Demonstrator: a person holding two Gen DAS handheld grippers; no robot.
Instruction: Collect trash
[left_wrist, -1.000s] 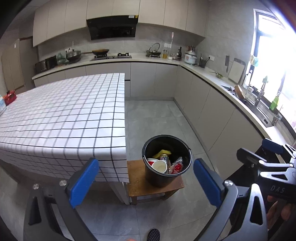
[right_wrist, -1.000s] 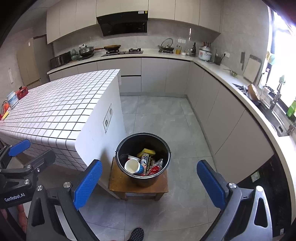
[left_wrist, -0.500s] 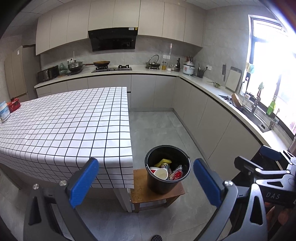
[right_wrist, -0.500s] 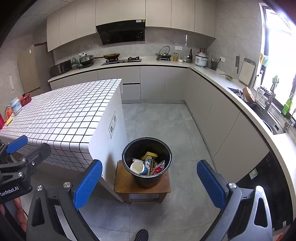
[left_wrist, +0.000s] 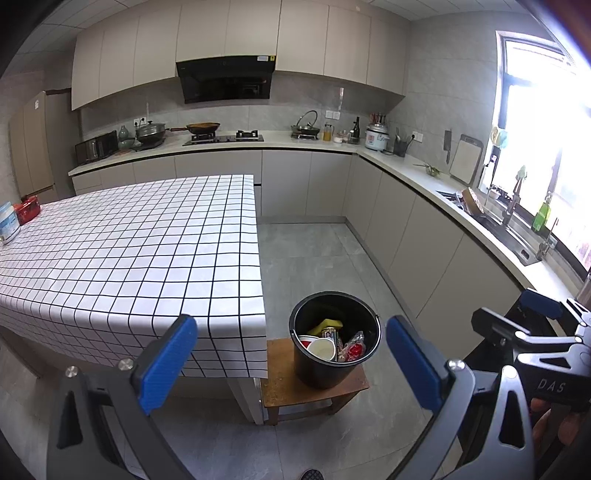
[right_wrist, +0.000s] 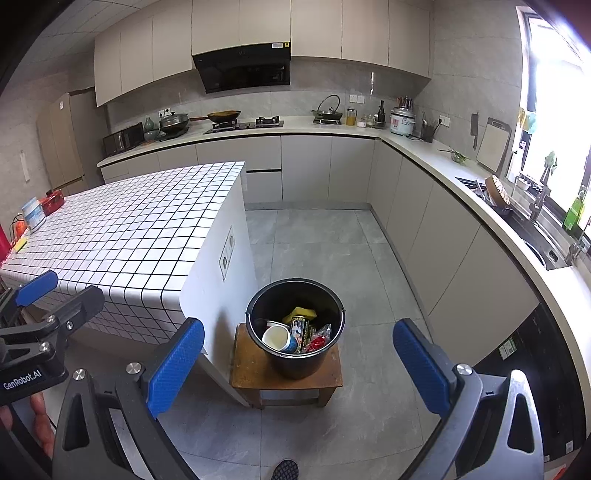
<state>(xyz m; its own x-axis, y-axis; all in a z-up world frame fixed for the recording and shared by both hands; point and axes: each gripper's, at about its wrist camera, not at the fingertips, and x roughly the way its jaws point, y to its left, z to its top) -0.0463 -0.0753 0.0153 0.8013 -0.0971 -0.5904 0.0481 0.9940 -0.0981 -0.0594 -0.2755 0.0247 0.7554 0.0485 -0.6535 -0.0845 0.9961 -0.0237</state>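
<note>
Two gripper views take in a grey kitchen, with the long island under its white, black-gridded tablecloth (left_wrist: 129, 251) bare along its near stretch. Beside its corner, a small brown wooden stool (right_wrist: 251, 373) carries the round black plastic bucket (right_wrist: 295, 354), loaded with a paper cup (right_wrist: 277, 339), a printed can, yellow and red wrappers. Collection looks about finished; any next move would be scanning for leftovers. Both the left gripper (left_wrist: 291, 363) and right gripper (right_wrist: 299, 363) hang wide apart and empty, well above and short of the bucket.
</note>
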